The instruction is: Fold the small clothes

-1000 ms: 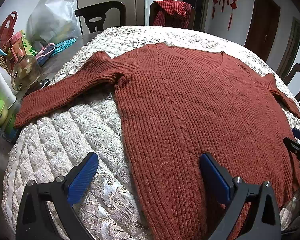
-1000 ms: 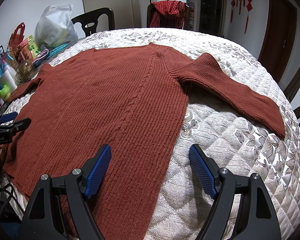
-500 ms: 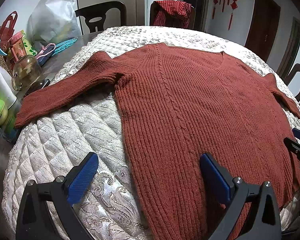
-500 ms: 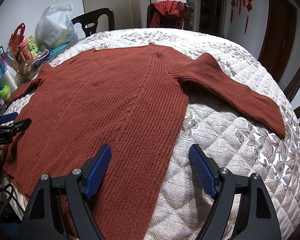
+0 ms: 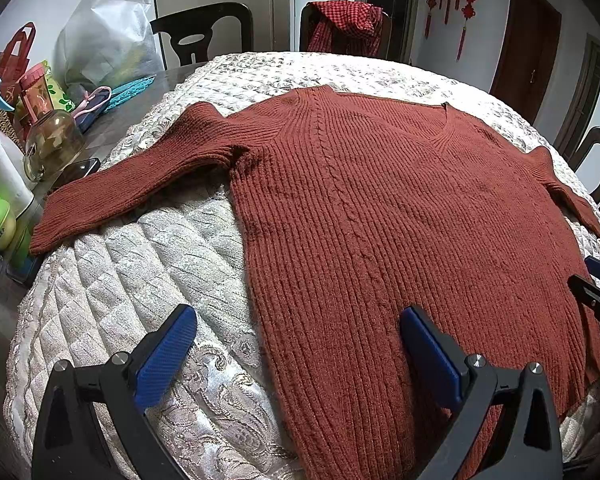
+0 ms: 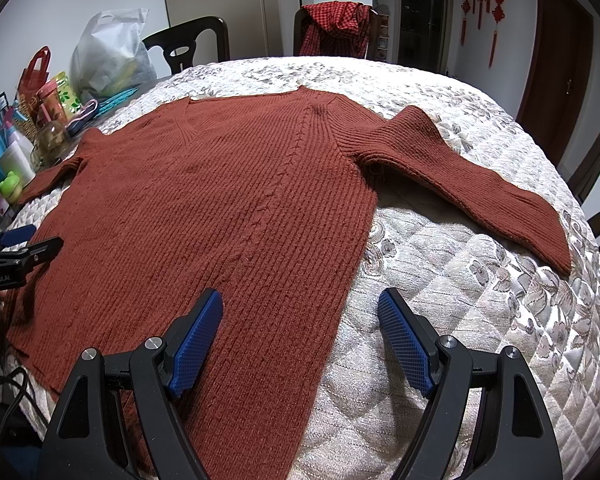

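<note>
A rust-red ribbed V-neck sweater lies flat, front up, on a quilted cream cover, sleeves spread to both sides. It also shows in the right wrist view. My left gripper is open and empty, hovering above the sweater's left hem edge. My right gripper is open and empty above the right hem edge. The right gripper shows at the right edge of the left wrist view; the left gripper shows at the left edge of the right wrist view.
Bottles, a glass jar, a phone and bags crowd the table's left side. A white plastic bag stands behind them. Dark chairs ring the table; one holds a red checked cloth.
</note>
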